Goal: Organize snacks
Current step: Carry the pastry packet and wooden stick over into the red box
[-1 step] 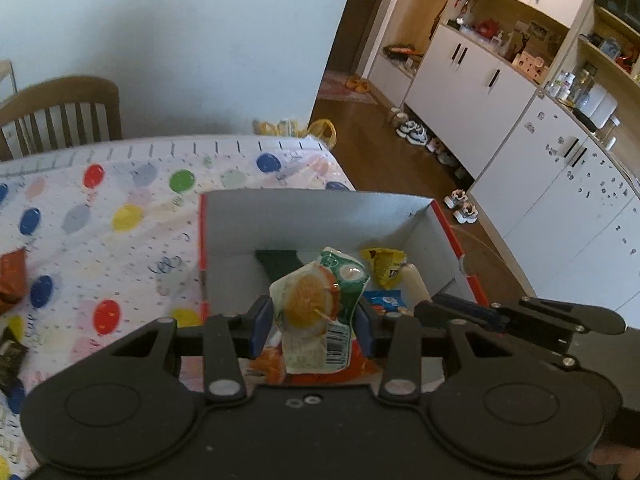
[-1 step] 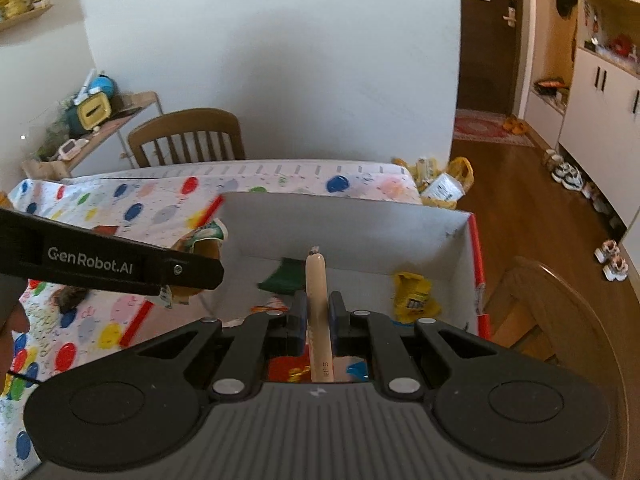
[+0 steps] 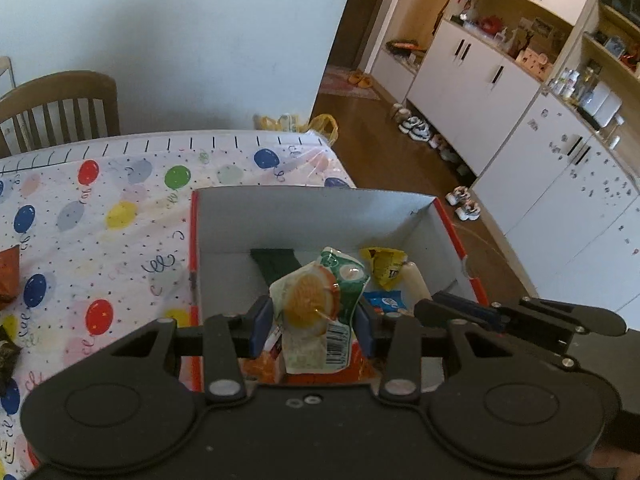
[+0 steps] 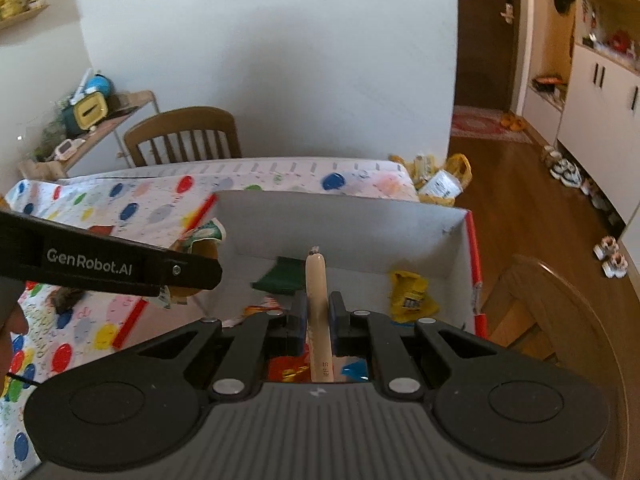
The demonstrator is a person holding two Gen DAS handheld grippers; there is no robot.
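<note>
Jaws of the left gripper [image 3: 312, 328] are clamped on one green-and-white snack packet [image 3: 320, 312] printed with an orange slice and a barcode; the packet is held above the near end of the box [image 3: 320, 208]. Jaws of the right gripper [image 4: 318, 316] are clenched on one pale sausage stick [image 4: 317, 300], held upright over the same box.

Seen only in the left wrist view: one brown wrapper [image 3: 9, 276] and one dark wrapper [image 3: 6, 354] at the left edge of the balloon-print tablecloth [image 3: 120, 208], and one blue packet [image 3: 386, 302] inside the box, its printing too small to read.

Seen only in the right wrist view: the lettering "GenRobot.AI" on the side of the left gripper, a second wooden chair [image 4: 560, 320] at the right, and a shelf with a yellow clock-like object [image 4: 90, 110], possibly a toy.

Recorded in both views, inside the box:
- one dark green packet [image 3: 276, 260], against the far wall;
- one yellow packet [image 3: 386, 266], at the right;
- orange and red wrappers [image 3: 264, 364], at the near end, count unclear.

One wooden chair [image 3: 60, 108] is set behind the table.
</note>
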